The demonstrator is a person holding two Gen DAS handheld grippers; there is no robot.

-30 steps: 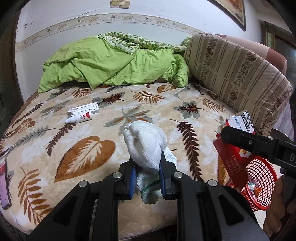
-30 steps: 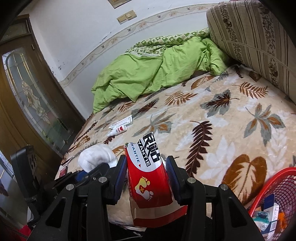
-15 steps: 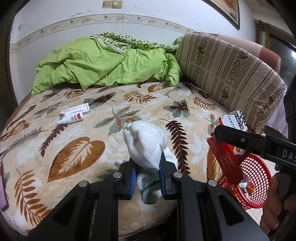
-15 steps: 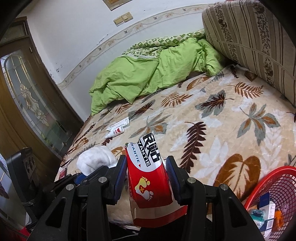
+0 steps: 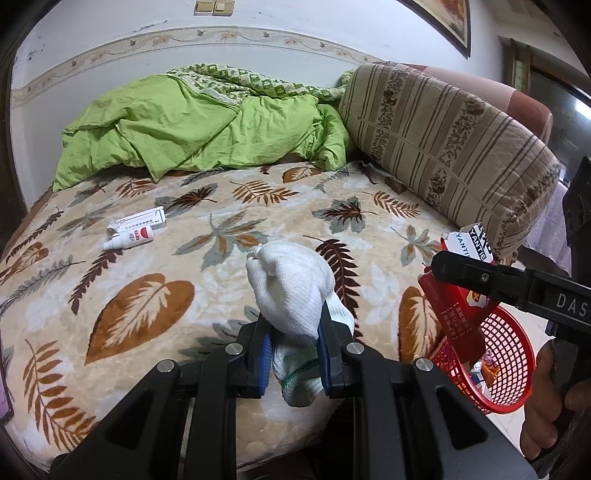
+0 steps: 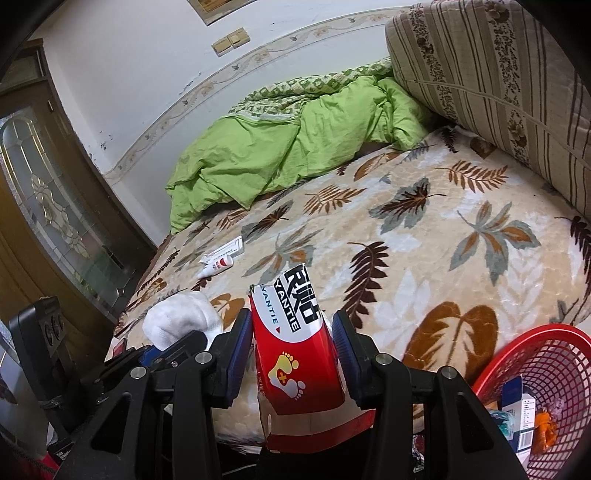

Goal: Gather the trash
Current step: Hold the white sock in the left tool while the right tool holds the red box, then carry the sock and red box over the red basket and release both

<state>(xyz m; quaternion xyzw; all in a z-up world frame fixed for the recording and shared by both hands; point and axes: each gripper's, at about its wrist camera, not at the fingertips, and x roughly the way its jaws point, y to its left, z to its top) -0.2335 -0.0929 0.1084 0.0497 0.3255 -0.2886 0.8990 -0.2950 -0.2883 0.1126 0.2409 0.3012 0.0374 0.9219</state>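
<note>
Both tools have drifted nearer the red mesh plastic basket [image 6: 546, 365], left tool [image 5: 293, 349] clamping a white knitted glove [image 5: 291, 288], right tool [image 6: 293, 349] pinching a red torn packet [image 6: 295, 354], so dropping looks imminent.

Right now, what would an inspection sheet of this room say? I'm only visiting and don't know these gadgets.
Surface: bed under a leaf-print blanket, which takes up most of both views.
Job's things: white cloth bundle and red packet, each held in a gripper; white tube beside a small carton lying on the blanket; red basket off the bed's edge with some packaging inside.
Clutter: green quilt bunched at the far end; striped cushion along the side.
Grippers: left gripper shut on the cloth; right gripper shut on the packet.
Cables: nothing seen.
Surroundings: white wall with a border strip, wall switches, glazed wooden door.
</note>
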